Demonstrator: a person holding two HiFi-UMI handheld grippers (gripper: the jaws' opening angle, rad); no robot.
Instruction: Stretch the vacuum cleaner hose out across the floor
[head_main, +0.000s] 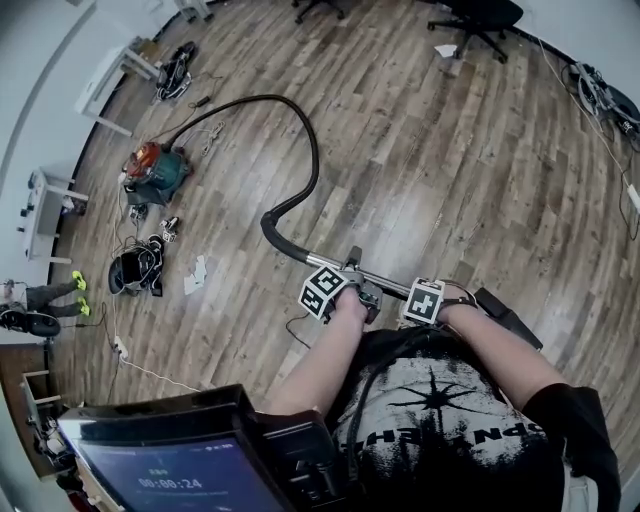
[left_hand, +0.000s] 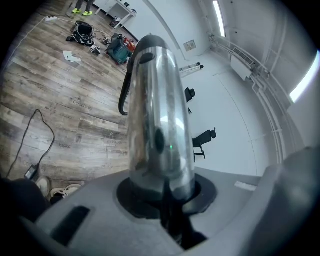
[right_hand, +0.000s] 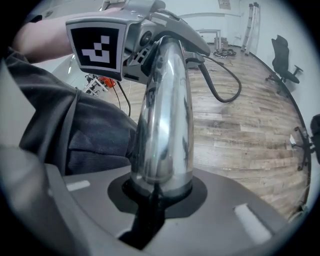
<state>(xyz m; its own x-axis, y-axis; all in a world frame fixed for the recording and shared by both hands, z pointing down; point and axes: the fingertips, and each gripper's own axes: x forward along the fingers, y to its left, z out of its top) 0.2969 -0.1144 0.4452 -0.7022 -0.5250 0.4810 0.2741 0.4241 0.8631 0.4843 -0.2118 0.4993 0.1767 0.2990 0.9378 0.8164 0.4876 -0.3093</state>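
The teal and red vacuum cleaner stands on the wood floor at the left. Its black hose arcs away from it, bends back and joins a curved handle, which leads into the chrome wand tube. A black floor head sits at the tube's right end. My left gripper and right gripper are side by side, both shut on this tube. In the left gripper view the tube rises from the jaws toward the vacuum cleaner. In the right gripper view the tube runs from the jaws to the left gripper's marker cube, with the hose beyond.
White tables line the left wall. A black bag, papers and cables lie near the vacuum cleaner. A person's green shoes show at the far left. An office chair stands at the back. A screen device hangs below me.
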